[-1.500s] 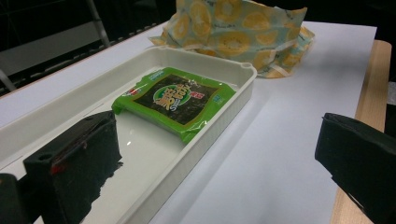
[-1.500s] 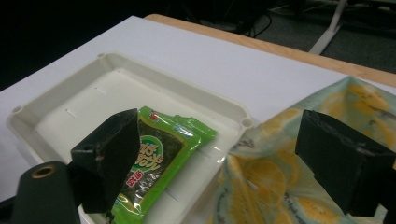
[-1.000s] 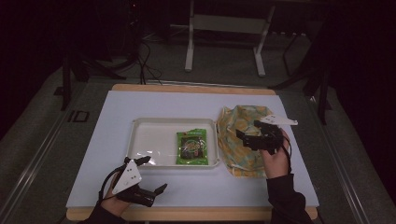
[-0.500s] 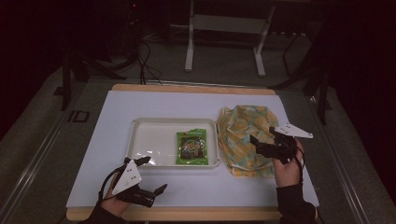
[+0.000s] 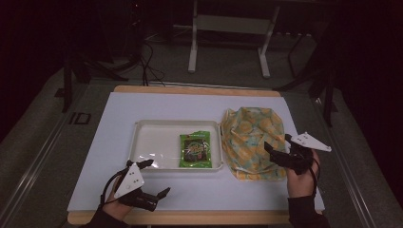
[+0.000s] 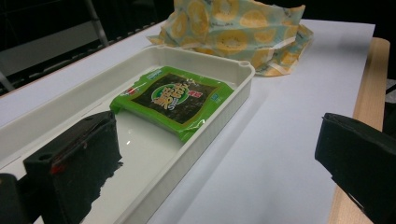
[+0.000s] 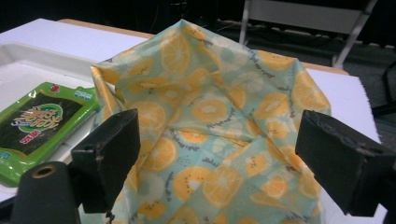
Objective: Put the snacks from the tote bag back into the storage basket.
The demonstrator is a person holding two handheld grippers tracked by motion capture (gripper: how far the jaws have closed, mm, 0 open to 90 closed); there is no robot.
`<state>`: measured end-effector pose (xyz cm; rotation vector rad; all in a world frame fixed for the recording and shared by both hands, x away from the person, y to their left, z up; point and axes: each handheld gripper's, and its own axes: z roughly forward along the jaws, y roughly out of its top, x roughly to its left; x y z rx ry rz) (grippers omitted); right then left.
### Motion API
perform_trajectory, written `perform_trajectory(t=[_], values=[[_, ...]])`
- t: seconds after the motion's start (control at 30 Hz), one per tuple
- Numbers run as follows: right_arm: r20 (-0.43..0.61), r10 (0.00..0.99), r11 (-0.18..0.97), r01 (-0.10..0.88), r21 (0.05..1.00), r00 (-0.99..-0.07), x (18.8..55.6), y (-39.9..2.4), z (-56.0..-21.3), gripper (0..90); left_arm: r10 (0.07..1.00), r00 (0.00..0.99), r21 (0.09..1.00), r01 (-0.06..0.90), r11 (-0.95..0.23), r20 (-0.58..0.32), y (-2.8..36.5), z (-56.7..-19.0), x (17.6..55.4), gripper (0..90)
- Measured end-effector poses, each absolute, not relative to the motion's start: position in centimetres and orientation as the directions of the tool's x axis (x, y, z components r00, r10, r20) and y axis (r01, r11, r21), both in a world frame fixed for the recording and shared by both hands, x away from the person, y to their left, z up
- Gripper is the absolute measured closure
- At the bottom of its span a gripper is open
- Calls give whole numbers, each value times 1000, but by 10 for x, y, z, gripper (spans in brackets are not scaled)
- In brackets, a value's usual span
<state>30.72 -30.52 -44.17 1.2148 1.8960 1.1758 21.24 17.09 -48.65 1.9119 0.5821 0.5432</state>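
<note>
Desk (image 5: 157, 107): white surface with a wooden edge at front and back, dark floor around it. White tray (image 5: 154, 142), shallow and rectangular, at the middle of the desk; its left part bare, its right end holding a green seaweed snack packet (image 5: 195, 149) lying flat, label up. Citrus-print cloth bag (image 5: 249, 140), pale blue-green with orange and lemon slices, lying crumpled just beside the tray's right end, its near edge toward the person. Right gripper (image 5: 280, 148): held in the right hand at the desk's right front, hovering at the bag's near right edge, jaws spread wide and empty; in the right gripper view the bag (image 7: 219, 126) lies between and beyond the two jaws, none of the cloth pinched. Left gripper (image 5: 153, 179): held in the left hand at the desk's front left, near the tray's near left corner, jaws wide apart and holding nothing; in the left gripper view one jaw stands over the tray (image 6: 205, 140), the other over the bare desk.
</note>
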Motion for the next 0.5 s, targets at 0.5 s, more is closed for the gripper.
perform_trajectory(t=[0.5], values=[[-25, 923, 176, 363, 915, -384, 291, -316, -452, 138, 611, 784, 920, 155, -361, 108, 171, -487, 212, 4]])
